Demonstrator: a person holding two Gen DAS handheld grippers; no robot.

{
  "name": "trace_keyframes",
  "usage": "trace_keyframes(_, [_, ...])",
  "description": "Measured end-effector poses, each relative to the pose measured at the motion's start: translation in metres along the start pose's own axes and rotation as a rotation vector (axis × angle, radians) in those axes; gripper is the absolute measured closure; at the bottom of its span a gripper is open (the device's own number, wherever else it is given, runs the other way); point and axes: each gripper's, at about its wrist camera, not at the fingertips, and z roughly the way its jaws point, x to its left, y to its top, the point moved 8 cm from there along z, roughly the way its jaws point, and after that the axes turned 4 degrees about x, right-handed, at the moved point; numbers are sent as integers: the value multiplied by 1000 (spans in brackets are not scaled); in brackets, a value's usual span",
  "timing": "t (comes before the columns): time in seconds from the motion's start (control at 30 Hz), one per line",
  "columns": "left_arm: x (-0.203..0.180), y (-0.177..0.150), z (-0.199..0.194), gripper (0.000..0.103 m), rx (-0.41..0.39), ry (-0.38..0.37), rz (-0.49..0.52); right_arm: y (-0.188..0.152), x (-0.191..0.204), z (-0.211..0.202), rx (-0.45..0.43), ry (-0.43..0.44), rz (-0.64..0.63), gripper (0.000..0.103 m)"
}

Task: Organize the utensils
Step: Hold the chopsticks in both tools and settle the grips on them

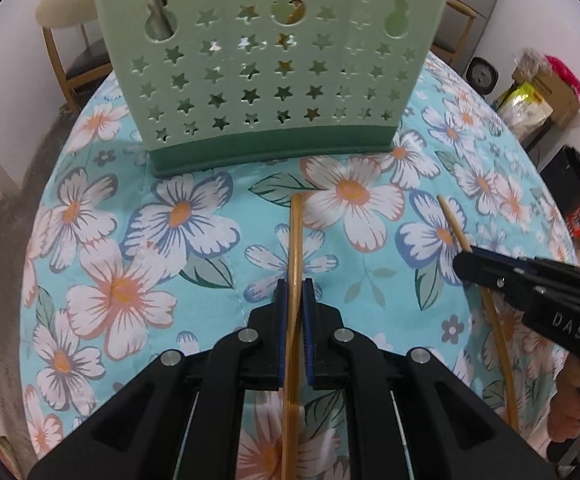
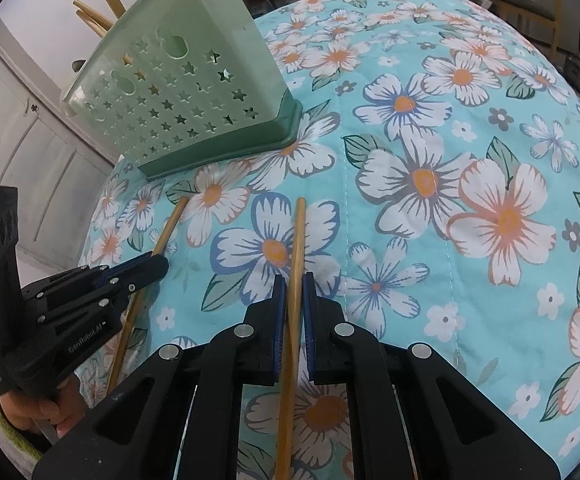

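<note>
A pale green utensil holder [image 1: 269, 68] with star-shaped holes stands at the far side of the floral tablecloth; it also shows in the right wrist view [image 2: 185, 92], with wooden sticks poking out of its top. My left gripper [image 1: 294, 286] is shut on a bamboo chopstick [image 1: 296, 240] that points toward the holder. My right gripper [image 2: 292, 280] is shut on a second bamboo chopstick [image 2: 298, 236]. Each gripper shows in the other's view: the right one [image 1: 466, 264] with its chopstick [image 1: 452, 220], the left one [image 2: 157, 266] with its chopstick [image 2: 169, 224].
The round table wears a turquoise cloth with large flowers [image 1: 350, 192]. A wooden chair [image 1: 69, 60] stands behind the table at the left. Boxes and bags [image 1: 542, 92] sit on the floor at the right. White cabinet doors [image 2: 29, 140] lie beyond the table.
</note>
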Motion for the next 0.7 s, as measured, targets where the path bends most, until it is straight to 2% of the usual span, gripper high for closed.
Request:
trace_keyframes(0.1, [3,-1,-1,96,-5,-16,-13,-1,0,0,1,1,1,95])
trace_keyframes(0.33, [6,-3,-4,96,-16,7,-3,-1,-1,0,10,6,-9,95])
trace_keyframes(0.7, [1,-1,0,96,-35,10,-29,3,6,5,41,-34,-46,95])
